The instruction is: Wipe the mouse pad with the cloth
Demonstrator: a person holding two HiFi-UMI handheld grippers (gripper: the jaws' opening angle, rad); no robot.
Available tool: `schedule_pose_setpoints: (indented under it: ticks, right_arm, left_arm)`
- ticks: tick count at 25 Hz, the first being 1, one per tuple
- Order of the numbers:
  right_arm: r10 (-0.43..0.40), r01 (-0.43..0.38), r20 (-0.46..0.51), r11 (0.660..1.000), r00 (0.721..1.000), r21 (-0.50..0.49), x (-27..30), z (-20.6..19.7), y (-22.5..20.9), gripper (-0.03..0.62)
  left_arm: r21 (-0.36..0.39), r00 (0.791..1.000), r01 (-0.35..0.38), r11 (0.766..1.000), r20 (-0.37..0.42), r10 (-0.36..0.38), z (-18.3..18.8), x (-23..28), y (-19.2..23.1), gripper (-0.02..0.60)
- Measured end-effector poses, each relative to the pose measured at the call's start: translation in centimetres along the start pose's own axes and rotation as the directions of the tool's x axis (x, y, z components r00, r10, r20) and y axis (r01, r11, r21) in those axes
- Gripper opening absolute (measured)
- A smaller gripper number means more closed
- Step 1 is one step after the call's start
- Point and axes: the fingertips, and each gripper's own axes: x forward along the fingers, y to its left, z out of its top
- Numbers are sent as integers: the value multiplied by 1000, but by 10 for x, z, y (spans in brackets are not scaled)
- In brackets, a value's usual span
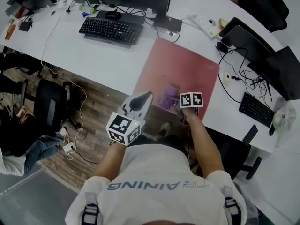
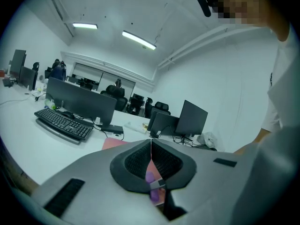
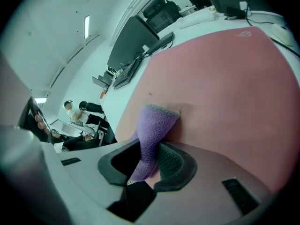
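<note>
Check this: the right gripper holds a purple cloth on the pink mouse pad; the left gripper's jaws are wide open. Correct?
No. The left gripper view shows the left gripper shut, jaws together. The right gripper does hold the purple cloth on the mouse pad.

One word on show: big grey capitals across the white shirt, upside down from above, reading "TRAINING" — a fold splits it after "TR". On the red mouse pad, a small pale logo sits in the far right corner, too small to read. The keyboard keys are illegible too.
</note>
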Motion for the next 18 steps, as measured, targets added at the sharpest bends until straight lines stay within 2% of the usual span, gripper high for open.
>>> schedule_pose_setpoints:
  ticks: [12,18]
  right_arm:
    - [-38,34,50,996,998,80,-95,-41,-83,114]
    - [-61,42,108,984,992,175,-139,-68,-123,118]
  left_arm:
    - [3,997,75,997,10,-75,-6,46,-64,32]
    - [3,994,110,994,12,-110,-10,64,-86,32]
